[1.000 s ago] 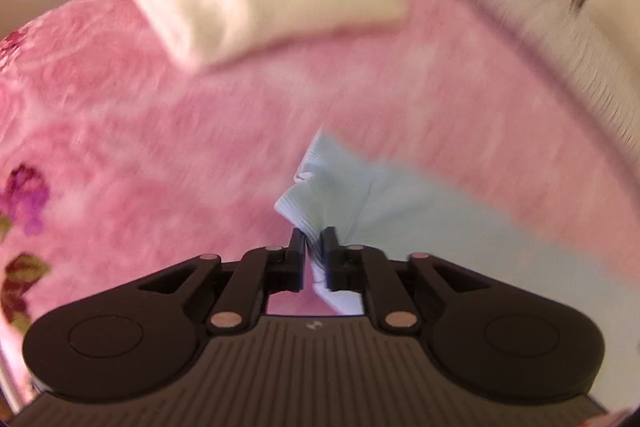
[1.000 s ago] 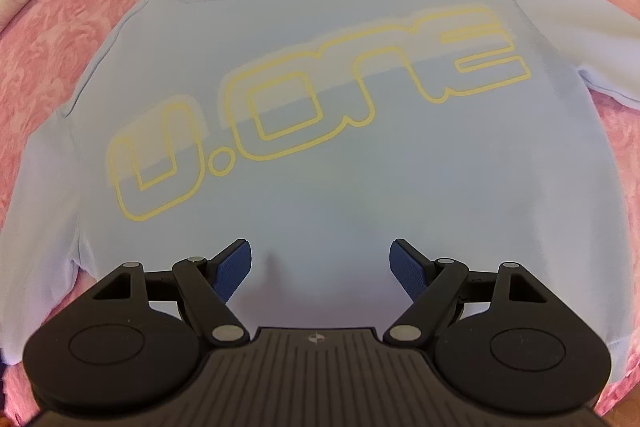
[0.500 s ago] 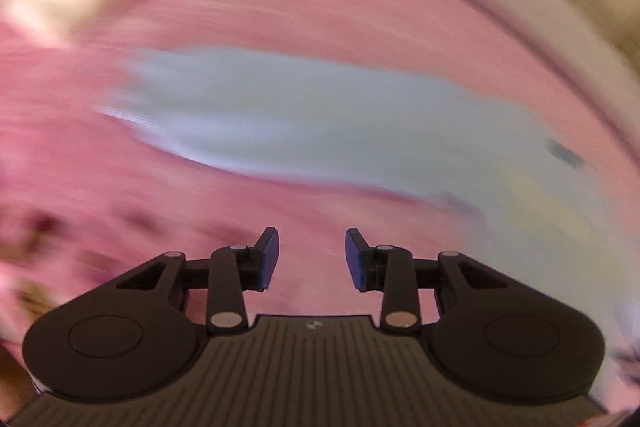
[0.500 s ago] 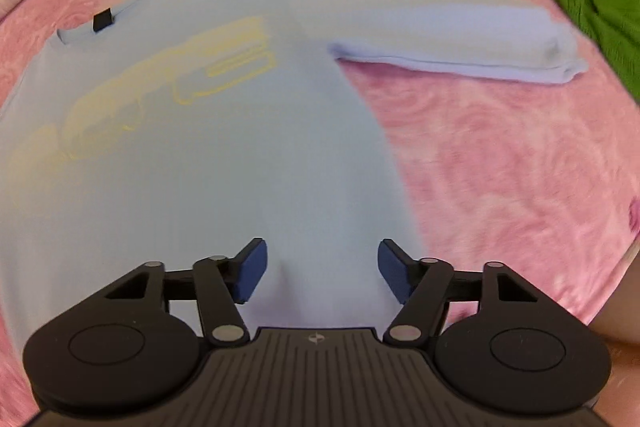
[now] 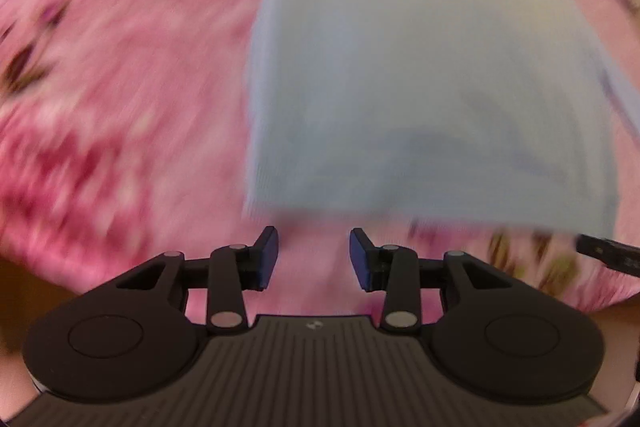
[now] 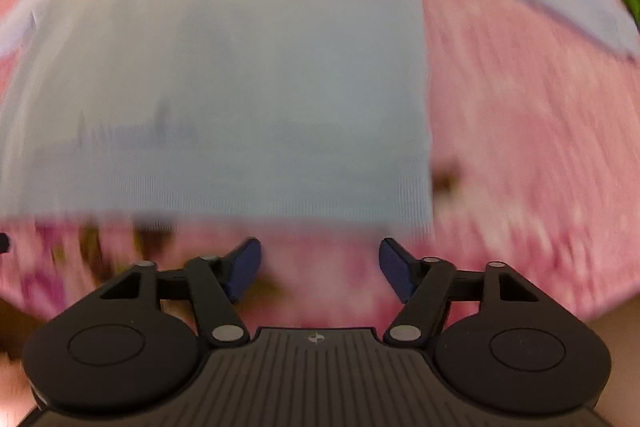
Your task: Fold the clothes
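sweater (image 5: 420, 75) on bedspread (image 5: 132, 99) | hem nearest both cameras

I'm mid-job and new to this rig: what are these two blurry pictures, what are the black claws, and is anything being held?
Each picture comes from a fisheye camera on a hand-held gripper, looking along its two fingers. The left hand-held gripper and the right hand-held gripper each hover near a bottom corner of the light blue sweatshirt, which lies spread flat on a pink flowered blanket. The left jaws have just been opening and the right closing a little; both stand open with nothing between them. A green cloth peeks in at the right view's edge.
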Demonstrator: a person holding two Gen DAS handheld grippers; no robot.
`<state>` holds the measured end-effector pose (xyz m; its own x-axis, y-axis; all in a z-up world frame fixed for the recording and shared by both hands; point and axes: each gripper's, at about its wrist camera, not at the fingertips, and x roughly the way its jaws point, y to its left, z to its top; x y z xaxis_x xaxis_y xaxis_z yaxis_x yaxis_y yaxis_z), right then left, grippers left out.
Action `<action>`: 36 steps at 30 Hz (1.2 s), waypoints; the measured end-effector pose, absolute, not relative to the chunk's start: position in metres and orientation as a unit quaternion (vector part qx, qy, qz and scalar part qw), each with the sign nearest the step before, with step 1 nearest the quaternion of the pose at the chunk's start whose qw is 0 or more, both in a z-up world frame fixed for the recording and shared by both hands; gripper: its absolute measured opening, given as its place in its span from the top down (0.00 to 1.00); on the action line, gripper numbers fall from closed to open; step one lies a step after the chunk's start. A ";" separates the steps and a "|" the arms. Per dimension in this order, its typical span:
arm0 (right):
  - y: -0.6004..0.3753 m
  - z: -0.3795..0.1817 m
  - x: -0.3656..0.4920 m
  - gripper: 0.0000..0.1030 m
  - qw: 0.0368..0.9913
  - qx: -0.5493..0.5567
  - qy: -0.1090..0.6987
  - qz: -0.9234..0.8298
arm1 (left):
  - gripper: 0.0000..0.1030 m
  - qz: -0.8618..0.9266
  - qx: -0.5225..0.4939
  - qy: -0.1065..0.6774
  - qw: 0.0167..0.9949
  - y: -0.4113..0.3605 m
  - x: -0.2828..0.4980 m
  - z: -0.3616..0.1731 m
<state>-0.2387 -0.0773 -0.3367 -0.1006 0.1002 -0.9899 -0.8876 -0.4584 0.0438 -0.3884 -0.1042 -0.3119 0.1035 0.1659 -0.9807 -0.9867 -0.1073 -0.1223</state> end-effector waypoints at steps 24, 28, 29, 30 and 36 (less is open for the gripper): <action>-0.137 -0.105 -0.168 0.13 0.427 -0.444 0.350 0.706 | 0.29 0.580 -0.367 0.348 0.639 -0.204 -0.288 -0.055; -0.150 -0.095 -0.157 0.13 0.433 -0.437 0.344 0.709 | 0.28 0.577 -0.353 0.352 0.647 -0.216 -0.280 -0.050; -0.151 -0.094 -0.155 0.13 0.435 -0.435 0.343 0.710 | 0.28 0.576 -0.351 0.352 0.649 -0.218 -0.278 -0.049; -0.152 -0.092 -0.153 0.13 0.437 -0.433 0.342 0.711 | 0.27 0.575 -0.349 0.352 0.650 -0.221 -0.276 -0.047; -0.157 -0.082 -0.143 0.13 0.444 -0.423 0.334 0.715 | 0.26 0.577 -0.337 0.349 0.658 -0.234 -0.269 -0.038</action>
<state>-0.1433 -0.1572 -0.0815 -0.2467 0.3529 -0.9025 -0.9185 -0.3822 0.1016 -0.2687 -0.2340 -0.0380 0.0918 0.5237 -0.8470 -0.9933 0.1078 -0.0410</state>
